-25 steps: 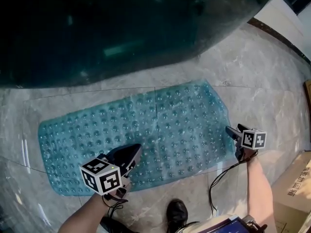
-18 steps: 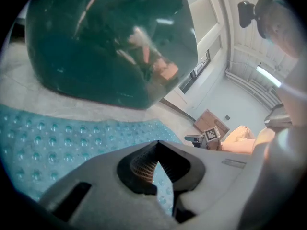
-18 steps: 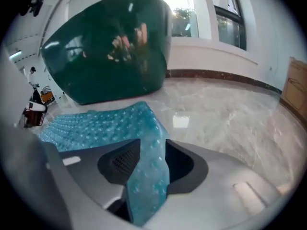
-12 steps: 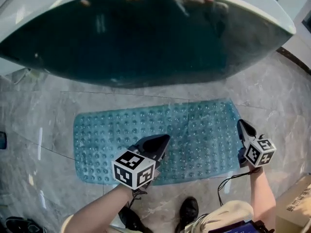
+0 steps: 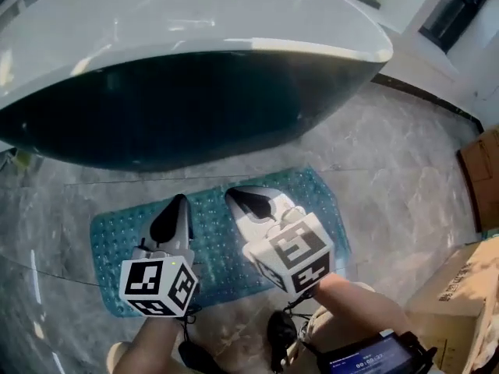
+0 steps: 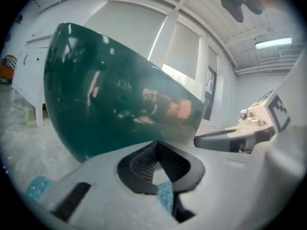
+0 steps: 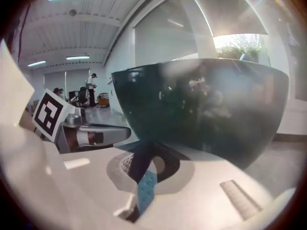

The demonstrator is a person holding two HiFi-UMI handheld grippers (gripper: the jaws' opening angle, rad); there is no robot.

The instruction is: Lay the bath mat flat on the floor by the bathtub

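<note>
Judging the laying finished: my left gripper (image 5: 178,209) has its jaws together and empty above the bath mat (image 5: 209,244), which lies flat on the floor (image 5: 390,178) beside the bathtub (image 5: 179,107). My right gripper (image 5: 248,202) has just been closing on nothing. Next I'd only check the edges.

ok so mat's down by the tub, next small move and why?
Probably just draw both grippers back and stop. The bath mat lies flat on the floor beside the bathtub, no folds visible. The left gripper is shut and empty; the right gripper's jaws have just closed on nothing. Both hang above the mat.
</note>
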